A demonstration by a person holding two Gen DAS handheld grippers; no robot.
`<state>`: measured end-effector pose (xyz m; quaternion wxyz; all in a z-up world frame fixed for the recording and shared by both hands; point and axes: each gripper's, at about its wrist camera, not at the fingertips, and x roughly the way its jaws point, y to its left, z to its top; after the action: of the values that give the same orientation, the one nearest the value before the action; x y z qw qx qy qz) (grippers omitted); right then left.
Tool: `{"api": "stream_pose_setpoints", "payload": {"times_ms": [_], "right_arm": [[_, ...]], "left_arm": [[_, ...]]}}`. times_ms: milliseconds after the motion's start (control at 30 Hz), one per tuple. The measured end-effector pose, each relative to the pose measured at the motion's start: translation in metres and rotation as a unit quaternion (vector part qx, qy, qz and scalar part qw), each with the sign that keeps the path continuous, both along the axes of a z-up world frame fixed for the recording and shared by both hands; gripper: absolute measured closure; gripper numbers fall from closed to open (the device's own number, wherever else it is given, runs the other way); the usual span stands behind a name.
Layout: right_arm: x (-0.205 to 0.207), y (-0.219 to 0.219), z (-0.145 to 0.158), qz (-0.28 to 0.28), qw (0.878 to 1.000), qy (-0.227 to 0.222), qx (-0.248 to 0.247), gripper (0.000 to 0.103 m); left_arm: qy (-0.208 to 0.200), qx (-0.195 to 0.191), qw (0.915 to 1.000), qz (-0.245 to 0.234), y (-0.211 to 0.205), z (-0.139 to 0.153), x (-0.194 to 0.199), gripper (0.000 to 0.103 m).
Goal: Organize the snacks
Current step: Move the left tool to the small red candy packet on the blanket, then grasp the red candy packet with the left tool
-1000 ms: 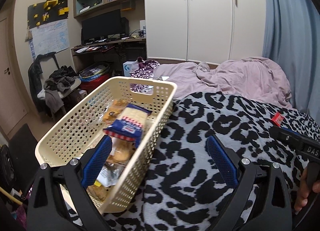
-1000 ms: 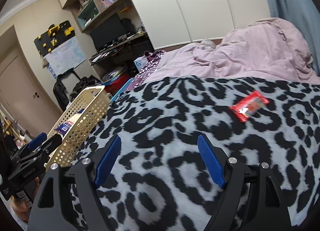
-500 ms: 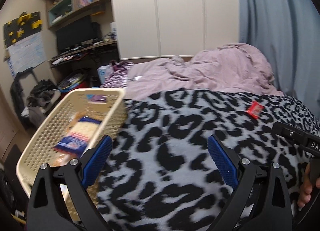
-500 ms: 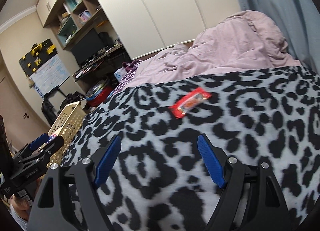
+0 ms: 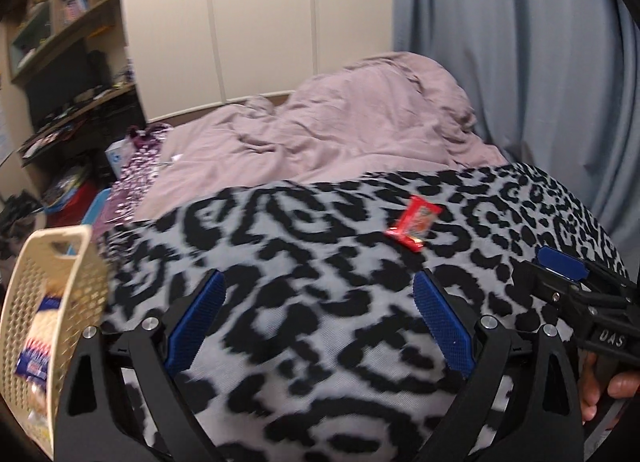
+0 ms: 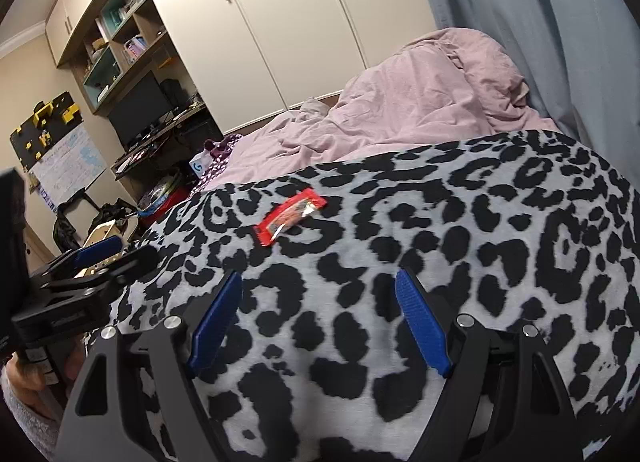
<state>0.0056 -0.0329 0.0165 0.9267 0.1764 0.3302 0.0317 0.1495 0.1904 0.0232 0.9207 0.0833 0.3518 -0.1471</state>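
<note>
Red snack packet point(image 5: 414, 222), centre frame, on leopard-print blanket point(image 5: 312, 342). Cream basket point(image 5: 48, 302), lower left. Left gripper point(image 5: 316, 318), right gripper point(image 6: 318, 320): jaws spread, empty.

I get even, soft indoor light in both views, with no harsh shadows. The white wardrobe doors point(image 6: 304, 34) glare brightest at the top of the right wrist frame. My left wrist view is smeared by motion blur, worst on the basket point(image 5: 52, 322) at lower left. Fisheye bending curves every edge, and the corners go black.
</note>
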Motion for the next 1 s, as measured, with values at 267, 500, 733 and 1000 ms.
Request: {"api": "stream_pose_setpoints", "payload": {"times_ms": [267,500,733,1000], "right_arm": [[-0.008,-0.018,-0.002,-0.012,1.000,-0.002,0.004,0.024],[-0.008,-0.028,-0.003,-0.018,1.000,-0.003,0.017,0.024],[-0.007,-0.030,-0.004,-0.014,1.000,-0.005,0.021,0.024],[-0.007,-0.027,-0.004,-0.012,1.000,-0.006,0.020,0.024]], "left_arm": [[0.057,0.010,0.9960,-0.068,-0.048,-0.019,0.038,0.019],[0.088,0.027,0.9911,-0.096,-0.075,-0.037,0.062,0.038],[0.094,0.044,0.9866,-0.126,-0.099,-0.047,0.079,0.047],[0.085,0.041,0.9854,-0.141,-0.108,-0.047,0.082,0.068]]}}
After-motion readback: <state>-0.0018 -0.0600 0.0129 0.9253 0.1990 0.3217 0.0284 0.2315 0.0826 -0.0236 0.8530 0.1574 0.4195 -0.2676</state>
